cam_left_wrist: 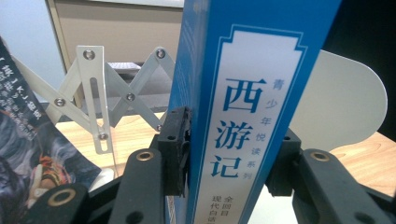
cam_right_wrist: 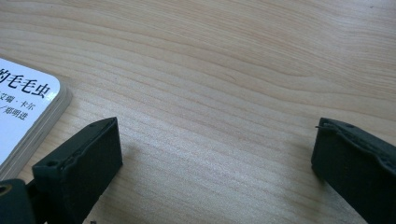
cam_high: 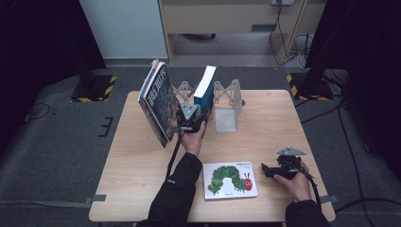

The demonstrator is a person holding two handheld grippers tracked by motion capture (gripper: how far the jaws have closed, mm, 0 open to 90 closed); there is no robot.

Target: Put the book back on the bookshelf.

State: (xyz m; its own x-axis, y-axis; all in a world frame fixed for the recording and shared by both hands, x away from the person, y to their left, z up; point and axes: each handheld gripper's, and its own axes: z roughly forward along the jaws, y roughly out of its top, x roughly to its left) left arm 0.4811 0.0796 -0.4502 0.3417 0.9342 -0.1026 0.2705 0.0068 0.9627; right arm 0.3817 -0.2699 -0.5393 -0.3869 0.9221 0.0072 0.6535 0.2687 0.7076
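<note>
Left gripper view: upright blue-spined book (cam_left_wrist: 247,112)

High view: I see the pale wooden tabletop (cam_high: 142,156) evenly and softly lit from above, while the dark curtains at both sides fall almost to black. Shadows are weak; a faint one lies beside the white frosted bookend plate (cam_high: 226,120). The picture is slightly soft throughout. Left gripper view: I read the tall blue book spine with white label (cam_left_wrist: 243,116) sharply, with bright, flat light on it; the black jaws at the bottom edge are blurred. Right gripper view: wood grain is crisp mid-frame, a soft shadow spreads beside the left jaw, and the jaws' edges are out of focus.
</note>
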